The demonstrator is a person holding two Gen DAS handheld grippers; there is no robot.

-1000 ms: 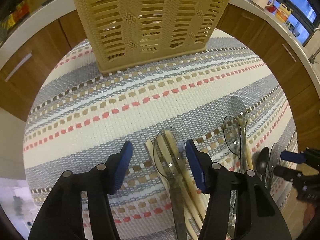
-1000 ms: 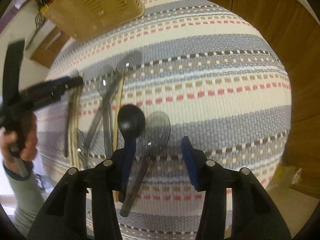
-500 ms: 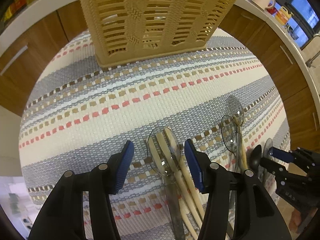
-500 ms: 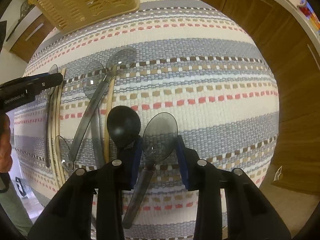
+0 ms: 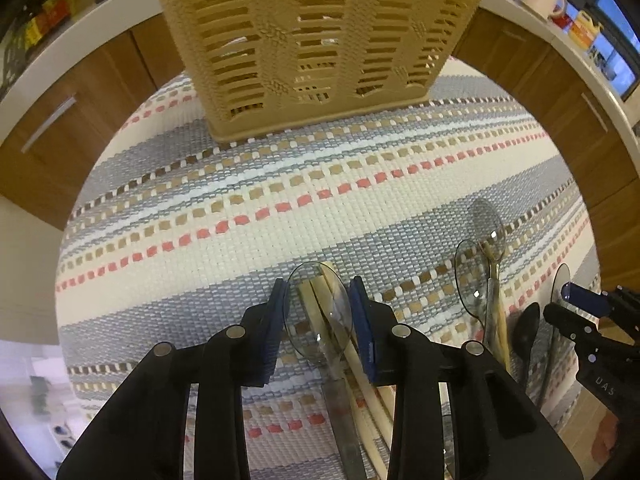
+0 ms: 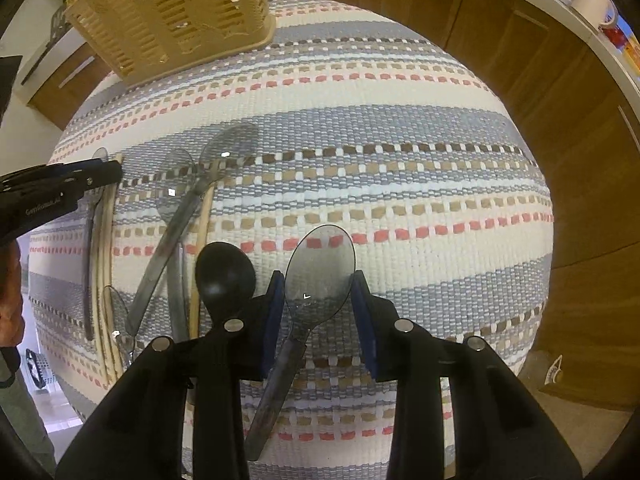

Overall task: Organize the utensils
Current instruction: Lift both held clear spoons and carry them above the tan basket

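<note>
On the bench's striped woven mat (image 5: 360,184), the left tool (image 5: 318,312) sits low near the front edge, its blue pads closed in against the bowl of a clear spoon (image 5: 320,312) that lies over wooden chopsticks (image 5: 360,364); contact looks made on both sides. To its right, two more clear spoons (image 5: 486,264) cross each other, then a black spoon (image 6: 226,274). Further right, the right tool (image 6: 318,306) has its pads pressed on either side of a smoky clear spoon (image 6: 320,268). The tan slotted basket (image 5: 320,40) stands at the bench's far edge.
</note>
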